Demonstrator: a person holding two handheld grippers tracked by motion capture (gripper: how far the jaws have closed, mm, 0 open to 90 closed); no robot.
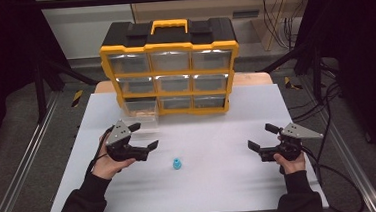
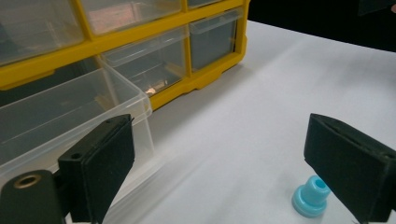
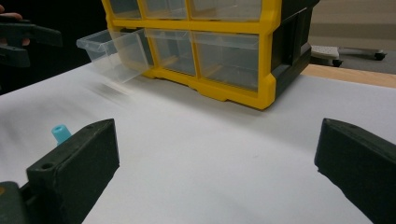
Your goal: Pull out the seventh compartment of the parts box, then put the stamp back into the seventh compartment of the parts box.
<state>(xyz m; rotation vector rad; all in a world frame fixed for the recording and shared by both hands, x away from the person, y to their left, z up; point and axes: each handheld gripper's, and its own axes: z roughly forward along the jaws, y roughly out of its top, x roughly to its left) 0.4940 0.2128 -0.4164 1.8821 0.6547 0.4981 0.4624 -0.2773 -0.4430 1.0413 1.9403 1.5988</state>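
A white table top (image 1: 221, 184) fills the middle of the high view, with dark floor, metal rails and cables around it. At the upper centre of the frame stands a yellow and black drawer cabinet (image 1: 170, 67) with clear plastic drawers in three rows. Its lower left drawer (image 1: 140, 111) is pulled out toward you and looks empty, though the clear plastic makes that hard to judge.

The small blue plug (image 1: 177, 163) stands upright on the bare table, just below the centre of the frame, between your two hands and nearer the left one. In the left gripper view it sits at the lower right, close to one jaw; it has a wide round base and a narrower hollow neck.

Your left gripper (image 1: 147, 136) hovers at centre left, just in front of the open drawer, jaws spread wide and holding nothing. Your right gripper (image 1: 262, 138) rests at the right of the frame, well apart from the plug, jaws likewise spread and empty.

The plug is probably very light and made of smooth plastic or rubber, so it could tip or skid if nudged. Take it across the neck or the base, jaws level on both sides, and close gently.
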